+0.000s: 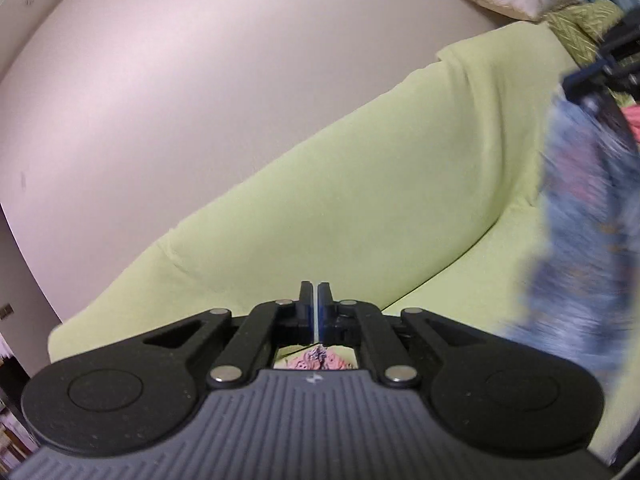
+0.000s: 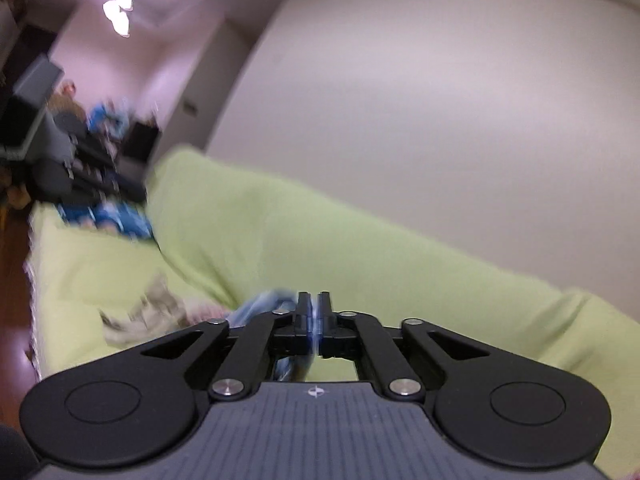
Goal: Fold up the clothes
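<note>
Both tongs are closed on a blue patterned garment (image 1: 580, 216) held up above the green-covered sofa (image 1: 360, 200). The left tongs (image 1: 317, 292) pinch a thin edge, and the right tongs (image 2: 314, 304) clamp blue cloth. A pale crumpled garment (image 2: 144, 312) lies on the sofa seat near its left edge.

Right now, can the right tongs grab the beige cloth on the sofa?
Probably not: the right tongs are shut on a blue garment, though the beige cloth lies uncovered on the sofa.
</note>
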`<state>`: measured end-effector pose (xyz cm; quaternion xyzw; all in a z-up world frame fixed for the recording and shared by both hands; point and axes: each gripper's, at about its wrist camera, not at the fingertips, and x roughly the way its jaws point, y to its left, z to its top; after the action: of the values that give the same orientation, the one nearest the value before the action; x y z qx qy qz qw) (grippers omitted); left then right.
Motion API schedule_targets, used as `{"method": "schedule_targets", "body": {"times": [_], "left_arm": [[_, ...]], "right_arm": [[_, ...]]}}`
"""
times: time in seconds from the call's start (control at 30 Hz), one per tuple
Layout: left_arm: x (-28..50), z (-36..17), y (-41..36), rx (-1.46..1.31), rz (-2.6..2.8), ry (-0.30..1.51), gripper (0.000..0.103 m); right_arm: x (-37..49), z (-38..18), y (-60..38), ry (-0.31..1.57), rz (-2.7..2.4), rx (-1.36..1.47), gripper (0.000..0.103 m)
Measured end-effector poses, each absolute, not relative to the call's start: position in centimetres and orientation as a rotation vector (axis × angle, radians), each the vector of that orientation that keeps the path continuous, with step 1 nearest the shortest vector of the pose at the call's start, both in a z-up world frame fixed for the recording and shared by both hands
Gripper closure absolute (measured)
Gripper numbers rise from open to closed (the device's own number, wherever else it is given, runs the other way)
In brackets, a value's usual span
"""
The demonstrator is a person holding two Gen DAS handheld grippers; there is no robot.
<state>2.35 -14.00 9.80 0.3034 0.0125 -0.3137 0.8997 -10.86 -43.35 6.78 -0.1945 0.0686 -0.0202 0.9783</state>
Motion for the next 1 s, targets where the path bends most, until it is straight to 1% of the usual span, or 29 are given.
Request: {"method": "schedule_targets", "body": {"times": [0.03,0.07,0.13,0.2,0.23,0.27,0.33,0.4,0.5,0.57,0.6,0.7,0.73,0.8,0.83,0.87,1.0], "left_arm": [[3.2,8.8,-15.3,0.624,-0.674,0.076,0.098],[4.1,7.9,-16.6,0.619,-0.699,0.125,0.095],[5.0,5.4,-19.2,0.615,-0.75,0.236,0.092],[3.5,2.0,-21.5,0.641,-0.807,0.31,0.091],[2.2,0.5,-22.1,0.654,-0.845,0.321,0.087],[0.9,-0.8,-22.3,0.655,-0.893,0.336,0.079],[-1.6,-3.0,-22.5,0.642,-1.001,0.392,0.07],[-4.4,-5.0,-22.4,0.663,-1.094,0.451,0.07],[-8.1,-7.2,-22.2,0.739,-1.204,0.495,0.07],[-8.5,-8.3,-22.2,0.761,-1.246,0.54,0.065],[-8.6,-8.7,-22.2,0.773,-1.253,0.565,0.065],[-9.1,-10.8,-22.5,0.822,-1.209,0.612,0.065],[-8.9,-11.3,-22.8,0.823,-1.194,0.626,0.065],[-8.1,-12.2,-23.1,0.804,-1.154,0.66,0.066],[-7.5,-12.4,-23.1,0.789,-1.134,0.676,0.073],[-6.9,-12.1,-22.8,0.758,-1.121,0.685,0.091],[-3.2,-10.1,-21.7,0.597,-1.061,0.68,0.093]], "right_arm": [[-10.2,6.7,-44.3,0.187,-0.063,-0.394,0.103],[-8.1,5.5,-45.5,0.281,-0.078,-0.384,0.103],[-3.3,1.8,-49.0,0.502,-0.119,-0.308,0.103],[-1.2,-2.0,-52.4,0.652,-0.182,-0.246,0.103],[-2.1,-3.5,-53.6,0.683,-0.208,-0.236,0.096],[-3.6,-4.2,-54.1,0.671,-0.187,-0.224,0.09],[-6.7,-5.5,-55.1,0.64,-0.137,-0.2,0.062],[-8.8,-7.1,-54.4,0.628,-0.076,-0.233,0.057],[-12.3,-9.4,-54.0,0.711,-0.05,-0.308,0.054],[-14.7,-10.8,-54.5,0.758,-0.075,-0.289,0.054],[-15.5,-11.4,-55.0,0.77,-0.085,-0.259,0.054],[-17.2,-12.1,-54.9,0.776,-0.116,-0.172,0.054],[-18.3,-12.2,-55.4,0.769,-0.122,-0.155,0.053],[-18.0,-12.4,-55.6,0.755,-0.121,-0.142,0.048],[-17.9,-12.4,-55.6,0.749,-0.114,-0.148,0.047],[-17.7,-12.4,-55.6,0.742,-0.107,-0.154,0.047],[-16.2,-12.8,-55.4,0.734,-0.107,-0.165,0.047]]}}
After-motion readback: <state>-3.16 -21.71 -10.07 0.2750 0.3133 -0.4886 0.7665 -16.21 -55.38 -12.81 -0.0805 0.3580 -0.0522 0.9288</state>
